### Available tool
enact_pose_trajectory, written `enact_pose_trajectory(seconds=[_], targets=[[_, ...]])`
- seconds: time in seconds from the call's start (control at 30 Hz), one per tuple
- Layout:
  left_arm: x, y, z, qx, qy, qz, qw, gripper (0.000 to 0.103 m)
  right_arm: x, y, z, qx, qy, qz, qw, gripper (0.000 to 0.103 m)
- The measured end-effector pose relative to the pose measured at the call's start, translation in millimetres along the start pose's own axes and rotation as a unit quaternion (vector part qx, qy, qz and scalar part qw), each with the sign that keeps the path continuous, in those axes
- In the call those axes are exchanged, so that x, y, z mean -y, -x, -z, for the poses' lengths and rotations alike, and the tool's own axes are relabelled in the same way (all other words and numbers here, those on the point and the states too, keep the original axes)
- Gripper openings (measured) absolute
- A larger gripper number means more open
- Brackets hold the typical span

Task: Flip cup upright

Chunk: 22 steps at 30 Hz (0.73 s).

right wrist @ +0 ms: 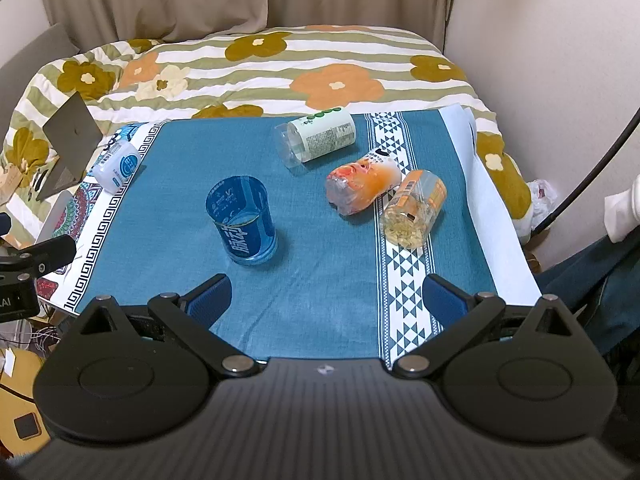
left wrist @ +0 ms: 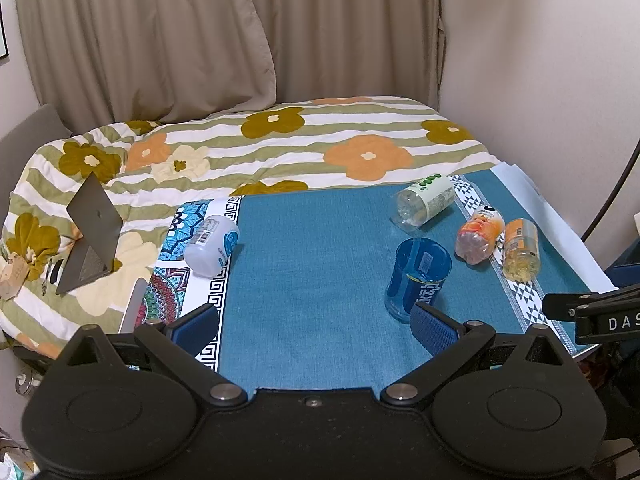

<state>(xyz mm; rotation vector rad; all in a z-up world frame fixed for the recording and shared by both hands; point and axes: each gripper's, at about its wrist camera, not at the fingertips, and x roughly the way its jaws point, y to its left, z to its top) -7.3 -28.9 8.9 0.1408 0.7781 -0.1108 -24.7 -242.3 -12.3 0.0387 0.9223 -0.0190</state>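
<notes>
A blue transparent cup (left wrist: pixel 416 278) (right wrist: pixel 243 222) stands upright on the blue tablecloth (left wrist: pixel 312 272) (right wrist: pixel 320 240), open end up. Several other cups lie on their sides: a green-labelled one (left wrist: pixel 424 202) (right wrist: pixel 318 136), an orange one (left wrist: pixel 480 234) (right wrist: pixel 362 186), a yellow one (left wrist: pixel 522 250) (right wrist: pixel 414 208) and a white one (left wrist: pixel 212 246) (right wrist: pixel 118 166). My left gripper (left wrist: pixel 314 328) is open and empty; its right finger is just in front of the blue cup. My right gripper (right wrist: pixel 326 298) is open and empty, in front of the cups.
A bed with a flowered quilt (left wrist: pixel 260 140) (right wrist: pixel 280 68) lies behind the table. A grey laptop (left wrist: pixel 90 236) (right wrist: pixel 68 140) stands open on it at the left. A wall (left wrist: pixel 540 60) is at the right. Curtains (left wrist: pixel 160 32) hang behind.
</notes>
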Motion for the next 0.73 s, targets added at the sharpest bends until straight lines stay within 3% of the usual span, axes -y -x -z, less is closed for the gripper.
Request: enact_pose_trajectory(seconds=[0.73], targets=[[-2.1,-4.5,-3.5,0.011,0.003,0.002,0.9999,0.103,1.0,0.9,-1.3,0.007,-0.009,0.01,1.0,0.103]])
